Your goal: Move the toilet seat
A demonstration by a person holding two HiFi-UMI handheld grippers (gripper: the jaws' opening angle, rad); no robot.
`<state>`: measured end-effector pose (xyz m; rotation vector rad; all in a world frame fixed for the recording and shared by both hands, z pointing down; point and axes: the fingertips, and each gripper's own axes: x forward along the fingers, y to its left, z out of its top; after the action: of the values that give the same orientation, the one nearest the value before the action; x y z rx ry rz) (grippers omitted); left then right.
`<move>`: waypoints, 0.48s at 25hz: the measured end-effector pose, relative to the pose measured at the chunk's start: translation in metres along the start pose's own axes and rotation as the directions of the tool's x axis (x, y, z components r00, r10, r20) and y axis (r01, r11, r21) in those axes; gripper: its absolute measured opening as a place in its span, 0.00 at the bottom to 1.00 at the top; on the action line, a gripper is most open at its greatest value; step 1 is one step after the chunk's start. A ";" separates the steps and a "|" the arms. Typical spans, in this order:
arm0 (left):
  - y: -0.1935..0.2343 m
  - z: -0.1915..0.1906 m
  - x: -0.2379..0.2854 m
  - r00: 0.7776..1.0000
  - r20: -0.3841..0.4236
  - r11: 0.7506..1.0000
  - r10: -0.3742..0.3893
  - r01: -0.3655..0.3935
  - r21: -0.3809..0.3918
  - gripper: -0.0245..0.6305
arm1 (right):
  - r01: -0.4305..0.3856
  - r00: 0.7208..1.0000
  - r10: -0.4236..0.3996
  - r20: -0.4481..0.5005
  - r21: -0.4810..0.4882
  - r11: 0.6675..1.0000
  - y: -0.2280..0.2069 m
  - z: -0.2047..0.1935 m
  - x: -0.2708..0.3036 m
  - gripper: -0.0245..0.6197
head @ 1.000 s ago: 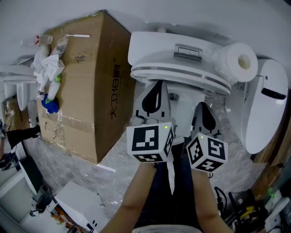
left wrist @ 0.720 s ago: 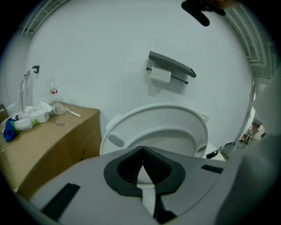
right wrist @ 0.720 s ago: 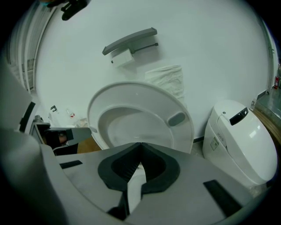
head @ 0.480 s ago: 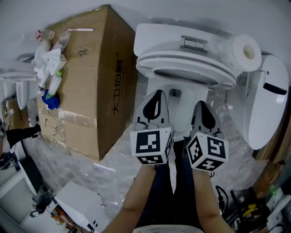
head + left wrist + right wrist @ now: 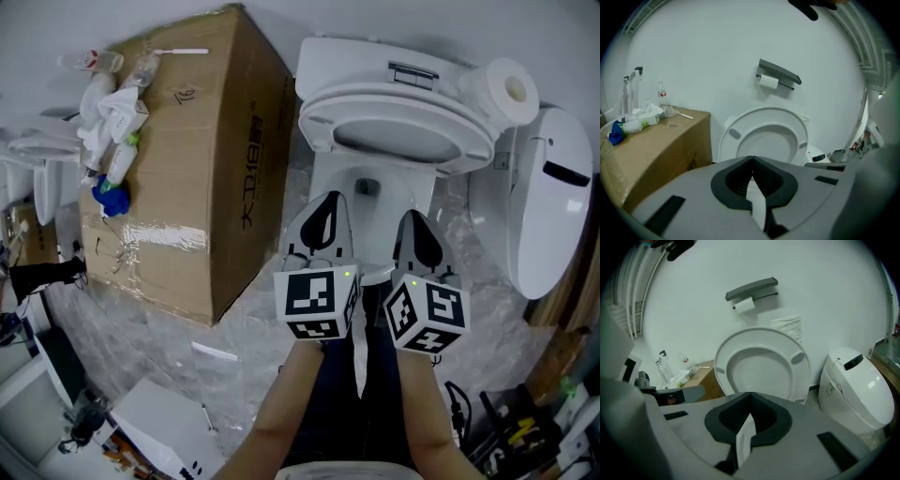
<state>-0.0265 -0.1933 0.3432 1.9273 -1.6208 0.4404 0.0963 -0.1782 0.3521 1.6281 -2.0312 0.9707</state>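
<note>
I keep both jaw pairs pressed together on nothing, and the toilet seat stands raised against the tank at 12 o'clock from the left gripper and the right gripper (left tip seems slightly nearer), its width running 9 to 3.

Closed left tongs — toilet seat upright beyond; cardboard box beside it.

Dark print runs along the right side face of the cardboard box, left of the toilet: it looks like "大卫18", then a last character too small to make out; a handwritten scrawl on the box top, unclear; square black-and-white markers on the left gripper and right gripper, patterns only.
</note>
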 end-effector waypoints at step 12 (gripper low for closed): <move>-0.002 0.001 -0.053 0.998 0.029 0.998 -0.058 0.057 0.027 0.06 | 0.011 0.998 -0.010 0.060 -0.024 1.000 0.028 0.003 -0.050 0.06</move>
<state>-0.0357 -0.1524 0.3105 2.0031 -1.5816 0.4126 0.0836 -0.1427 0.3092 1.6724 -2.0630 0.9009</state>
